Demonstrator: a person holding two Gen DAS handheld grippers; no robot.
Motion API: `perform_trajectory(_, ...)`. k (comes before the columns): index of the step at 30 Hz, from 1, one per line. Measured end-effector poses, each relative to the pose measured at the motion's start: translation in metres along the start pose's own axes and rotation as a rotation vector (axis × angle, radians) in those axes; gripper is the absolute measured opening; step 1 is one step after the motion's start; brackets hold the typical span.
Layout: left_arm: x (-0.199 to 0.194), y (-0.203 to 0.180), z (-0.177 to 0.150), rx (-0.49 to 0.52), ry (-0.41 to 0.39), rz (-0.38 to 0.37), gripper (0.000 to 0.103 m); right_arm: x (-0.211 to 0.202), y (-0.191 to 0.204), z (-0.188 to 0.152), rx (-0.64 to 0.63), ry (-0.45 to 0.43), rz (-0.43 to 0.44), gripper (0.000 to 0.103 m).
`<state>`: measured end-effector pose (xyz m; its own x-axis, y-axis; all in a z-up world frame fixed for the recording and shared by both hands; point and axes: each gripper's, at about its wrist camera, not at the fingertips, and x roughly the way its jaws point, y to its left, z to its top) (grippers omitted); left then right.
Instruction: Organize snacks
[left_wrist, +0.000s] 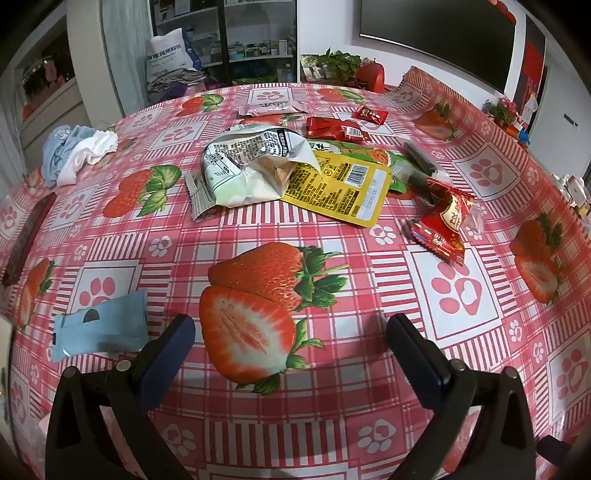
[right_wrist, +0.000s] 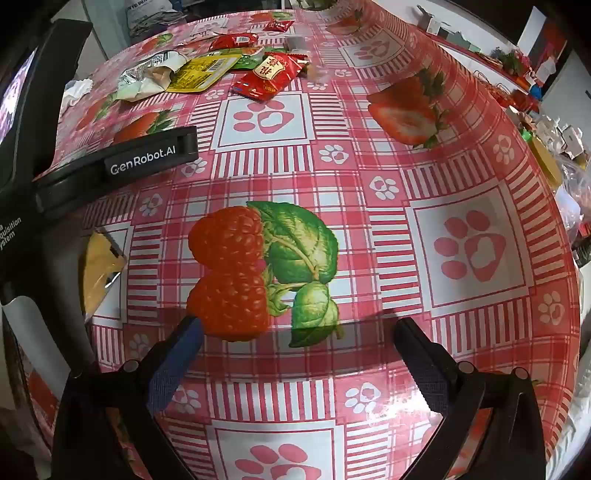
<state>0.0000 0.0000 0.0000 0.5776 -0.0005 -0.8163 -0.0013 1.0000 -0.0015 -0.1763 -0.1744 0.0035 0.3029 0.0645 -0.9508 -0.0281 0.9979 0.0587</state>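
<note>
Left gripper (left_wrist: 291, 328): jaws spread wide, nothing between the pads, held above bare tablecloth (left_wrist: 369, 280) at the near edge of the table; it hangs over a printed strawberry.

Right gripper (right_wrist: 295, 330): jaws likewise fully spread and empty, pointing steeply down at a printed raspberry motif; its pads are clear of every packet.

Snack positions, left wrist view: a crumpled white-and-silver bag (left_wrist: 255, 166) lies torn open at table centre, far from the left gripper; a flat yellow packet (left_wrist: 343, 188) lies just right of it, with the bag overlapping its left edge; a green packet (left_wrist: 369, 155) shows from beneath the yellow one on the far side; a dark stick-shaped packet (left_wrist: 421, 166) lies to the right of these; a red sachet (left_wrist: 443, 225) lies right of the yellow packet, apart from it; two red packets (left_wrist: 336, 129) and a small red candy wrapper (left_wrist: 370, 113) lie farther back; a pink packet (left_wrist: 271, 109) lies at the far side.

A pale blue packet (left_wrist: 99, 325) lies near the table edge, just left of the left gripper's left finger; whether they touch cannot be told.

Other items: a bundle of blue and white cloth (left_wrist: 77, 151) at far left.

In the right wrist view the left-hand device body (right_wrist: 144, 158) crosses the left side of the frame.
</note>
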Motion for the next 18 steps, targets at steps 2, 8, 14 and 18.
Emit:
perform_trajectory(2, 0.0, 0.0, 0.0, 0.0, -0.001, 0.0, 0.103, 0.0, 0.0, -0.002, 0.003, -0.013, -0.002, 0.103)
perform_trajectory(8, 0.0, 0.0, 0.0, 0.0, -0.001, 0.0, 0.103, 0.002, 0.001, 0.003, 0.009, 0.033, -0.003, 0.103)
perform_trajectory(14, 0.0, 0.0, 0.0, 0.0, -0.001, 0.0, 0.103, 0.003, 0.003, 0.012, 0.011, 0.024, -0.004, 0.103)
perform_trajectory(18, 0.0, 0.0, 0.0, 0.0, -0.001, 0.0, 0.103, 0.003, 0.002, 0.011, 0.012, 0.024, -0.004, 0.103)
